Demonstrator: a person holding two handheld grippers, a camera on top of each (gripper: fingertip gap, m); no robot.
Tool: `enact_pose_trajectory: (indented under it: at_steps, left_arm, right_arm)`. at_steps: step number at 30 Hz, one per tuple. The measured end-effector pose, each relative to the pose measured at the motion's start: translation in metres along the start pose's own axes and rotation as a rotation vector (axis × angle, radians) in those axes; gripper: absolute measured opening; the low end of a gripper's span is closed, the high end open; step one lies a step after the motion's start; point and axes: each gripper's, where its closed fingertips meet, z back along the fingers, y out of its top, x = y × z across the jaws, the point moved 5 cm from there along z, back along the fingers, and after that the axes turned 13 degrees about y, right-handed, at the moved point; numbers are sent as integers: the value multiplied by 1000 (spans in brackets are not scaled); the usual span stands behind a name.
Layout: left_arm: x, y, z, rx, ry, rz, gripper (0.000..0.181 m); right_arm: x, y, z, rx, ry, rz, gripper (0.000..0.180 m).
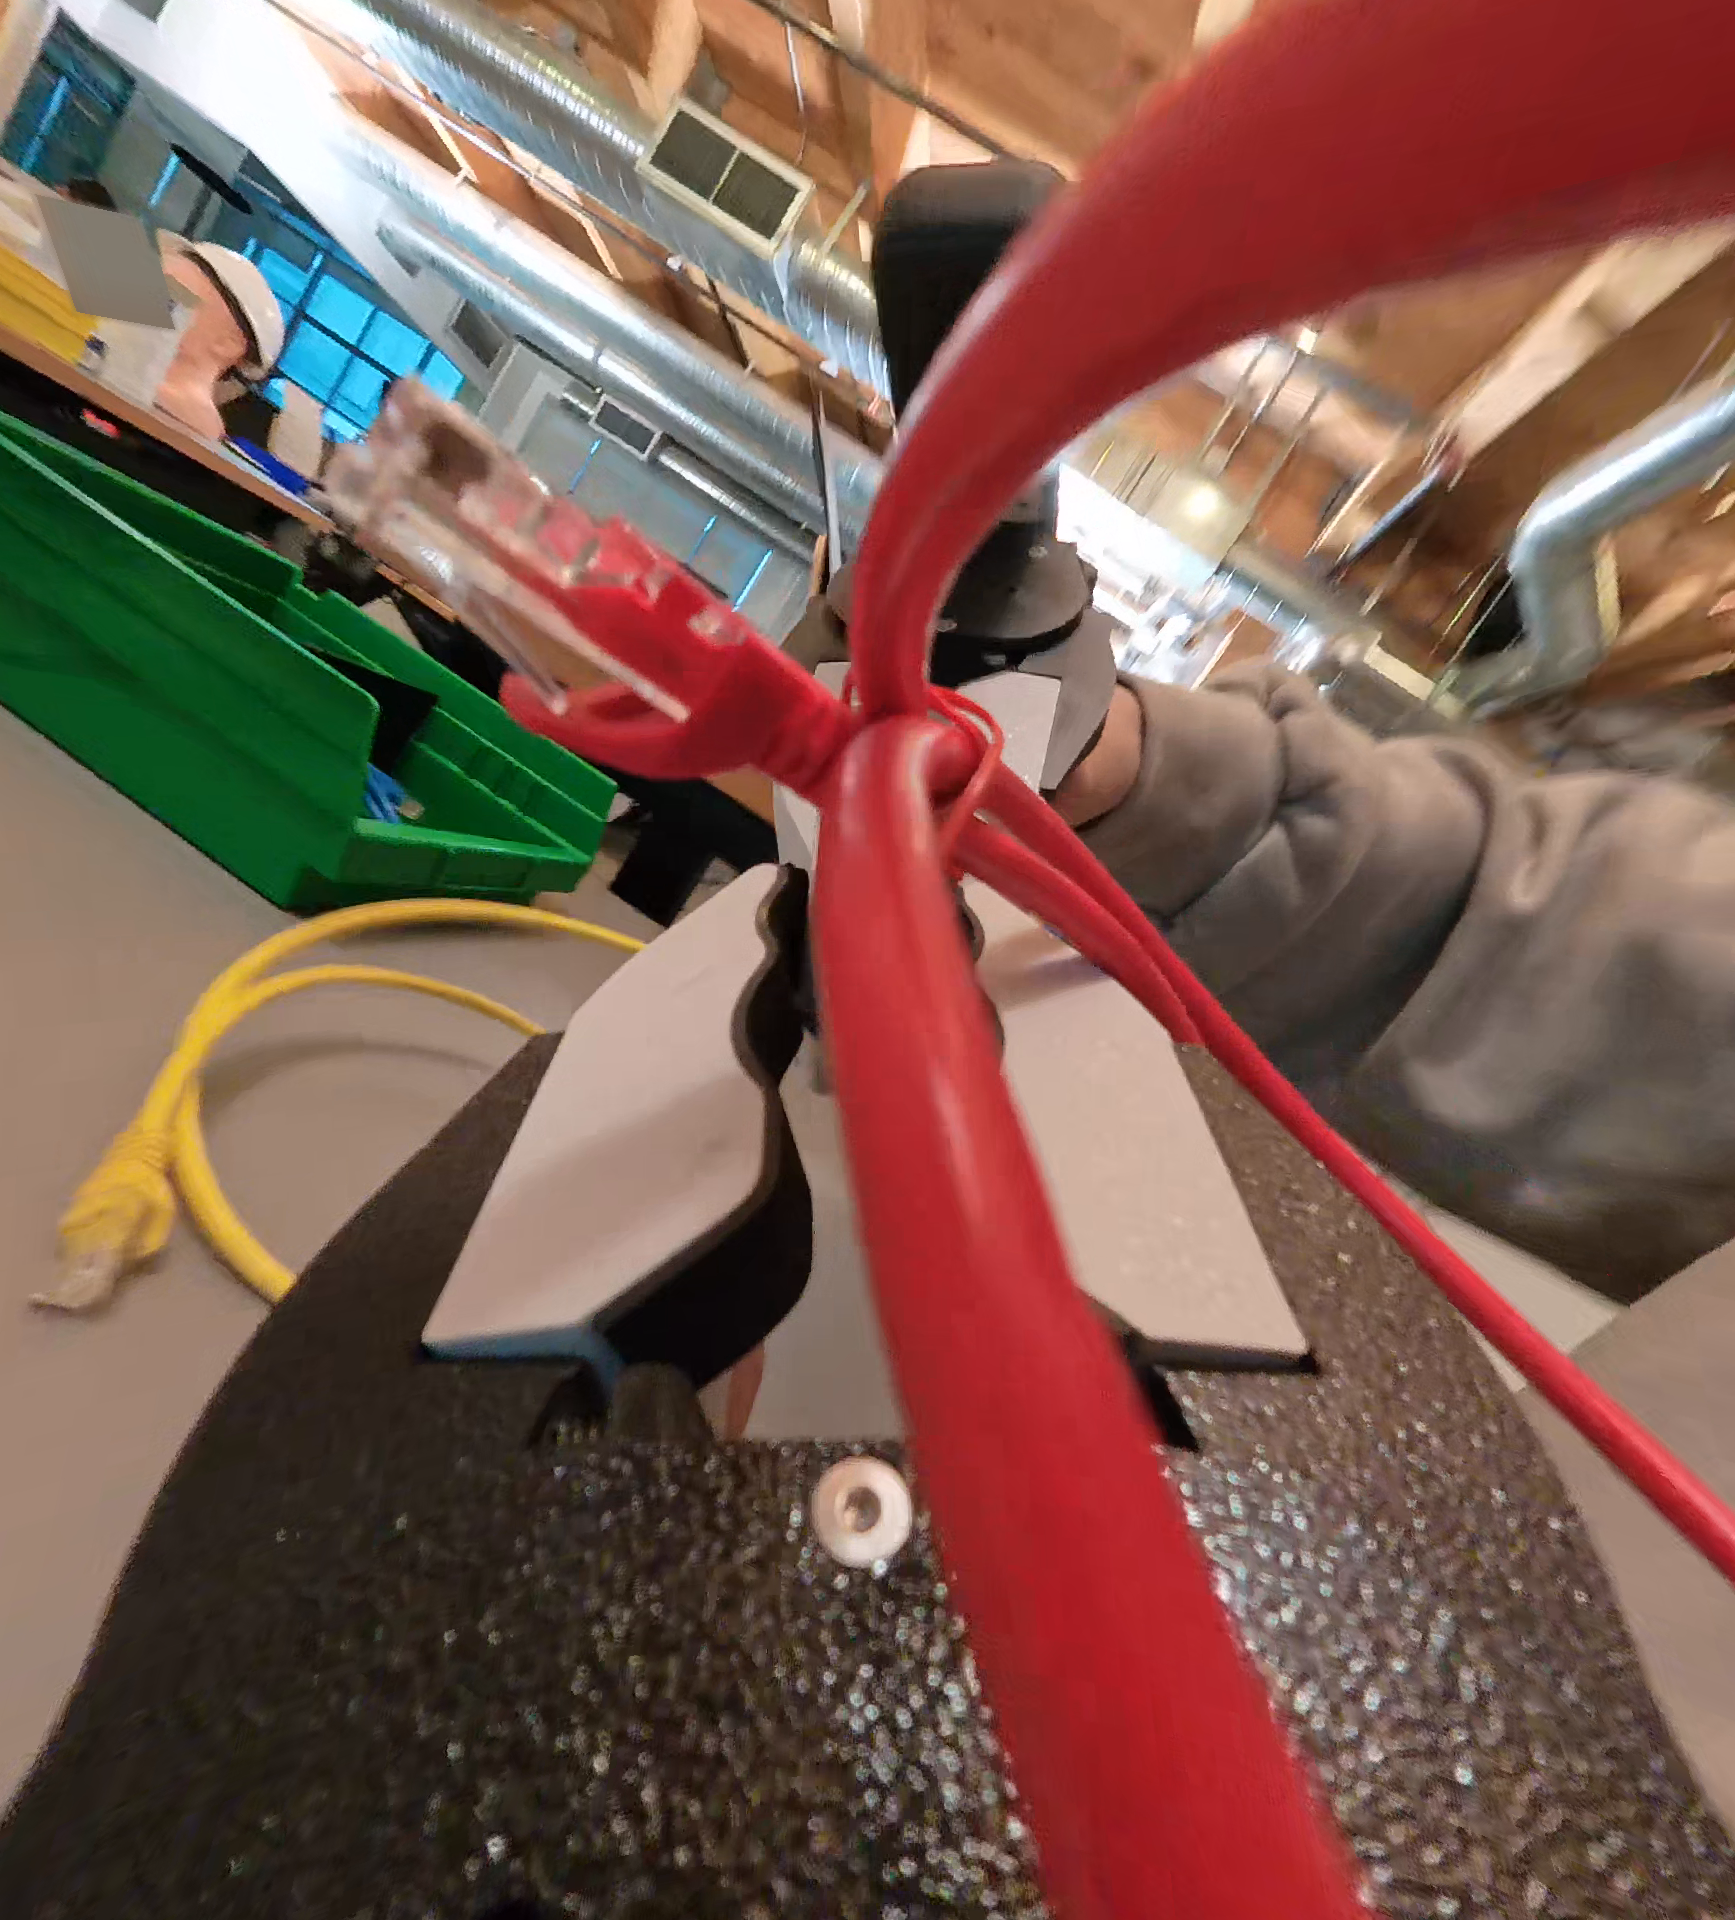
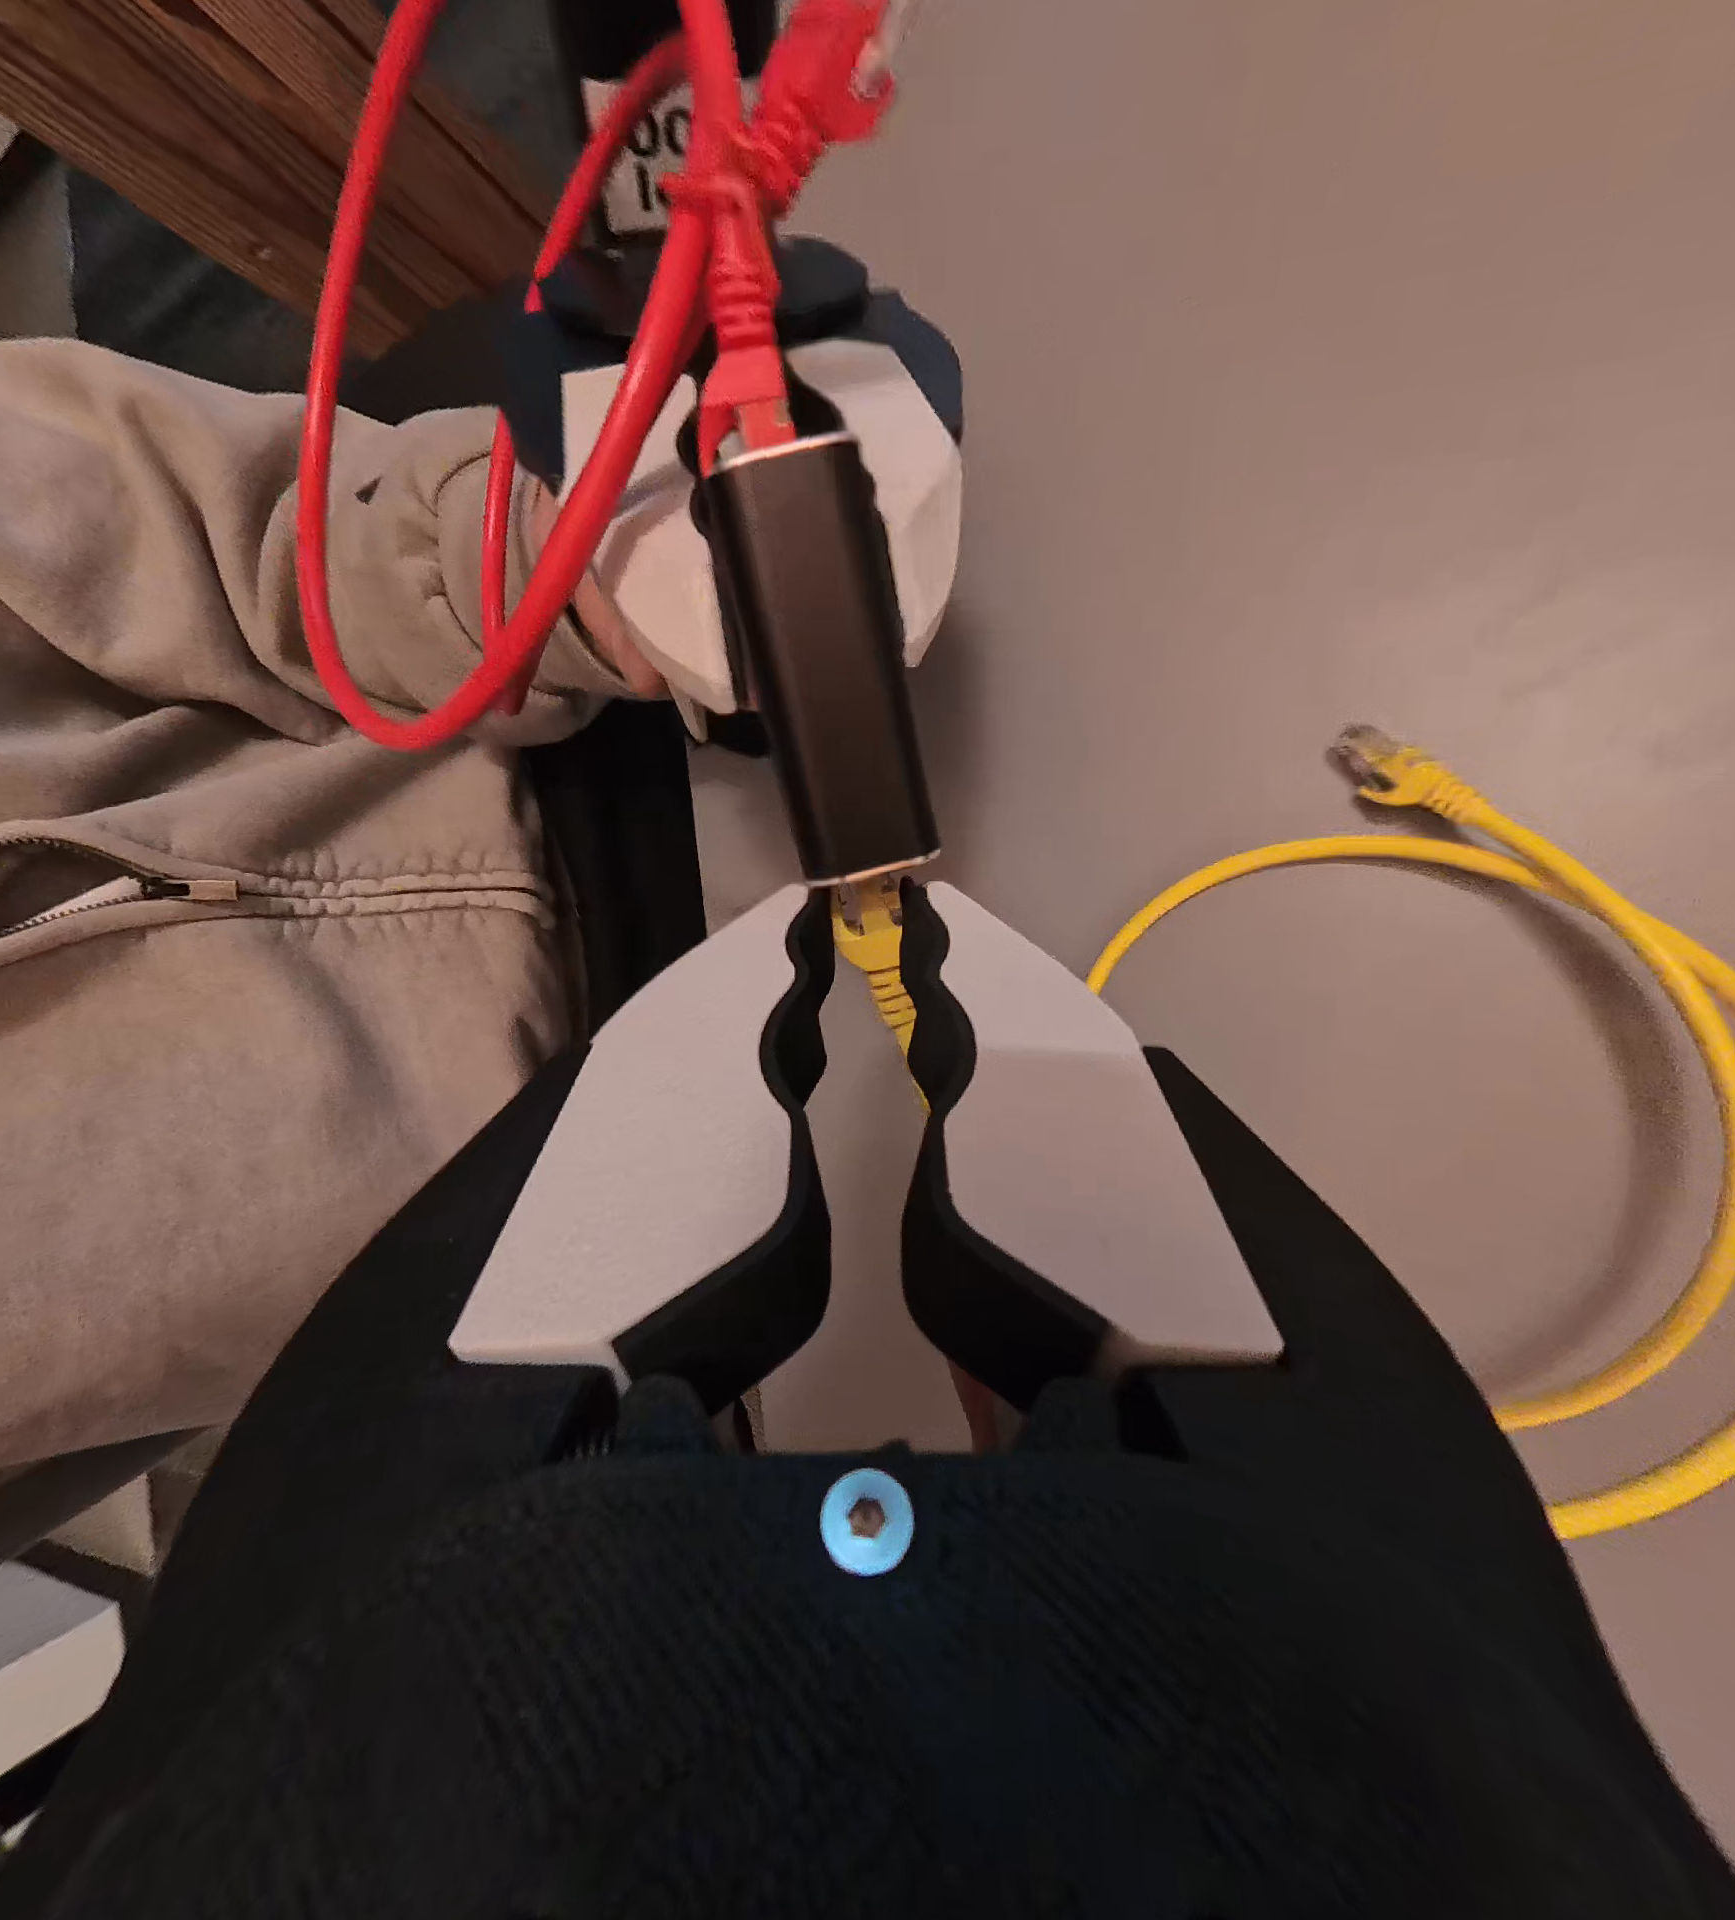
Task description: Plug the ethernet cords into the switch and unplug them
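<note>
In the right wrist view, the black switch is a short dark tube held above the grey table. My left gripper is shut on its sides. A red cord is plugged into its far end. My right gripper is shut on the yellow cord's plug, which sits in the switch's near end. In the left wrist view, the looped red cord covers my left gripper and hides the switch. The cord's free clear plug sticks out to the left.
The yellow cord loops on the table, with its free plug lying loose; it also shows in the left wrist view. A green bin stands at the far left. A grey sleeve holds the right gripper. My right fingertips sit around 4 cm from my left ones.
</note>
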Motion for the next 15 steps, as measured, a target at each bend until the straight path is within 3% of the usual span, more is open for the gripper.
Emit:
enact_pose_trajectory:
  at_steps: [3,8,10,13,15]
  left_arm:
    - [5,3,1,-18,33,-134,24]
    - [1,3,1,16,-25,2,24]
    - [0,3,0,-3,3,-43,26]
    - [5,16,6,21,-3,-53,31]
    - [6,24,7,46,10,-28,25]
  right_arm:
    - [-1,-1,0,45,13,7,15]
    - [-4,2,0,60,11,19,15]
    - [-1,2,0,37,-22,11,15]
    - [-10,14,0,136,-12,75,14]
    - [-13,21,3,171,-56,126,15]
